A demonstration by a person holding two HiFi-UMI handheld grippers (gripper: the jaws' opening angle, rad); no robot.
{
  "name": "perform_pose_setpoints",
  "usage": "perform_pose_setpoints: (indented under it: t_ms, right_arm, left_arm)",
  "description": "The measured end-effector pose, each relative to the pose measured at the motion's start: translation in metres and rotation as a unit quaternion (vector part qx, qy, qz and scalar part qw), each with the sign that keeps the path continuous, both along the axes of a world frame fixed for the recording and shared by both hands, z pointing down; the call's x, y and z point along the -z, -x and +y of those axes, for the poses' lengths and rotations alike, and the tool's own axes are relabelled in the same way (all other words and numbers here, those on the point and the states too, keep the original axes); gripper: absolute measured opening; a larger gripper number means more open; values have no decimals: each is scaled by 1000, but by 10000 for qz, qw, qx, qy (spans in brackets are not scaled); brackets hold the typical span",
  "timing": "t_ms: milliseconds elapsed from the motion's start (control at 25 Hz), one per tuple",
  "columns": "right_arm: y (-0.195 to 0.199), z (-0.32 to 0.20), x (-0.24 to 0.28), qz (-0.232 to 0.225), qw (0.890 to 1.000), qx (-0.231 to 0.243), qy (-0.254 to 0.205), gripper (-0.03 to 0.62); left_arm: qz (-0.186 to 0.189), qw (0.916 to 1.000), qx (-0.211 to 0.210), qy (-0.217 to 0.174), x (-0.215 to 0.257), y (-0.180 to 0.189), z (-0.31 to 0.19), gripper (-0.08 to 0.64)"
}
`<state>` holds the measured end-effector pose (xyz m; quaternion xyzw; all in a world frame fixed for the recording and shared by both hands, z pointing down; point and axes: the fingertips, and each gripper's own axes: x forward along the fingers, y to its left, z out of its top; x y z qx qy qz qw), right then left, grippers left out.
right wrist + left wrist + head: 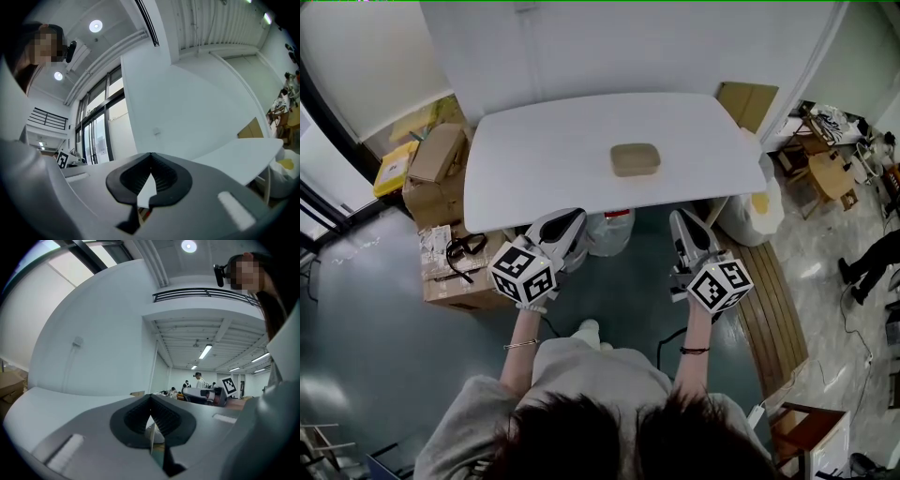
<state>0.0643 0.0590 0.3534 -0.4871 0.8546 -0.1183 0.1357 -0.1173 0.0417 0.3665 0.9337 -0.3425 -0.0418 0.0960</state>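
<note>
On the white table (534,150), near its middle, lies a tan rounded block (635,159); its material is unclear, and neither gripper view shows it. Short of the near edge, well apart from the block, the left gripper (570,221) and right gripper (682,223) have their jaws pressed together, holding nothing.

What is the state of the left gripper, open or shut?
Shut: in its own view, the tips of the left gripper meet, with nothing held between them.
</note>
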Motion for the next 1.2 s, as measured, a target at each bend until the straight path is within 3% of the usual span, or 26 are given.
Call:
perform_pose_setpoints:
  t_ms: [1200]
  right_arm:
    - [-12, -90, -27, 114, 9991, -157, 368, 12]
  left_arm:
    - [-36, 9978, -642, 157, -19, -34, -109, -9]
